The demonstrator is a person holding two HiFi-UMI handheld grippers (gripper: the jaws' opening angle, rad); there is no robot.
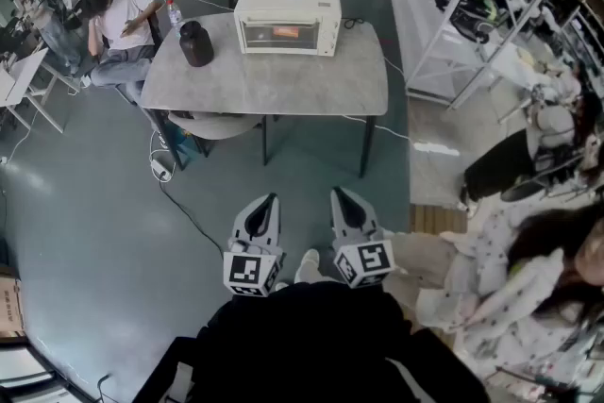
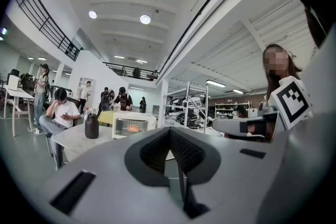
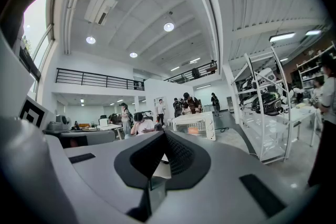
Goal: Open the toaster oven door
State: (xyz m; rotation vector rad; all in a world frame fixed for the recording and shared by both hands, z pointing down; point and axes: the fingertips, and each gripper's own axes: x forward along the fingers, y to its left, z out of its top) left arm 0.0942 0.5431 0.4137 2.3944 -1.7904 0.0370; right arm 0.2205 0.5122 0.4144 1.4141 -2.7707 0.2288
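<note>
Both grippers hang low, close to the person's body. Left gripper (image 1: 261, 220) is clenched on nothing, and right gripper (image 1: 347, 210) is the same, jaws pressed together with only air ahead. Well ahead, across the floor (image 1: 94, 203), stands the table (image 1: 283, 94). Near its far edge sits the toaster oven (image 1: 288, 17), door closed, something orange showing behind the glass. A dark jar (image 1: 196, 43) stands near its left side. To do this well, I'd say: walk in, part 1 gripper's jaws, take the handle, likely along the door's top edge, and pull down in an arc while the other steadies the body. No brand or lettering reads from here, only the 2 square markers (image 1: 247, 271) on the grippers.
</note>
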